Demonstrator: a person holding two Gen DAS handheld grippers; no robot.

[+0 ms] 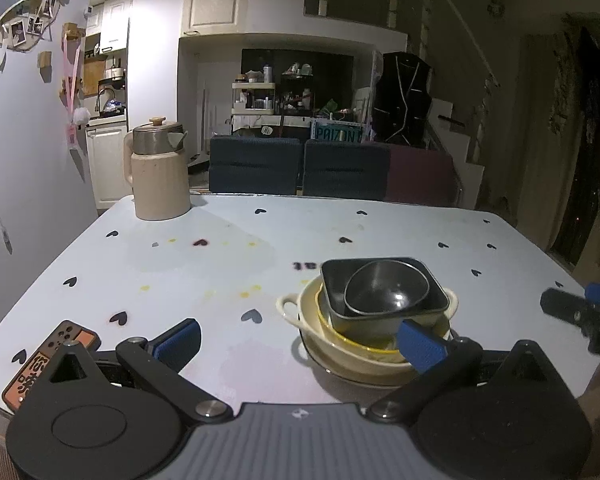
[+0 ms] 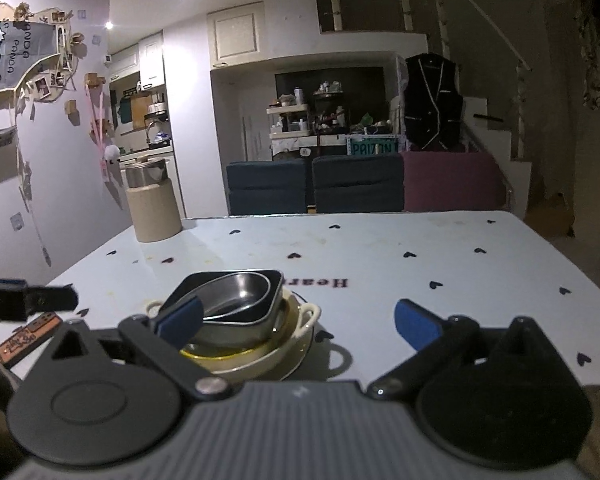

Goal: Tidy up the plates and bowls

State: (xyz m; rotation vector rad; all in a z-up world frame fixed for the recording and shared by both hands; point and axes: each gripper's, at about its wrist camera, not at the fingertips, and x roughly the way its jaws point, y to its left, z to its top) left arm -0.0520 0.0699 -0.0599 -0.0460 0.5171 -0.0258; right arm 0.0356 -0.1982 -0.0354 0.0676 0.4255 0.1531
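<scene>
A stack of dishes sits near the table's front edge: a steel bowl [image 1: 386, 288] inside a dark square bowl [image 1: 336, 276], in a yellow bowl [image 1: 324, 312], in a cream two-handled dish [image 1: 290, 306] on a plate. The stack also shows in the right wrist view, steel bowl [image 2: 240, 292] on top, cream dish [image 2: 308, 314] below. My left gripper [image 1: 300, 342] is open and empty, its right finger just in front of the stack. My right gripper [image 2: 298, 320] is open and empty, its left finger in front of the stack. Each gripper shows at the other view's edge.
A beige kettle [image 1: 158, 172] stands at the table's far left corner, also in the right wrist view [image 2: 152, 202]. An orange tag [image 1: 32, 364] lies at the front left edge. Chairs [image 1: 300, 170] line the table's far side. The white table [image 1: 204, 264] has heart prints.
</scene>
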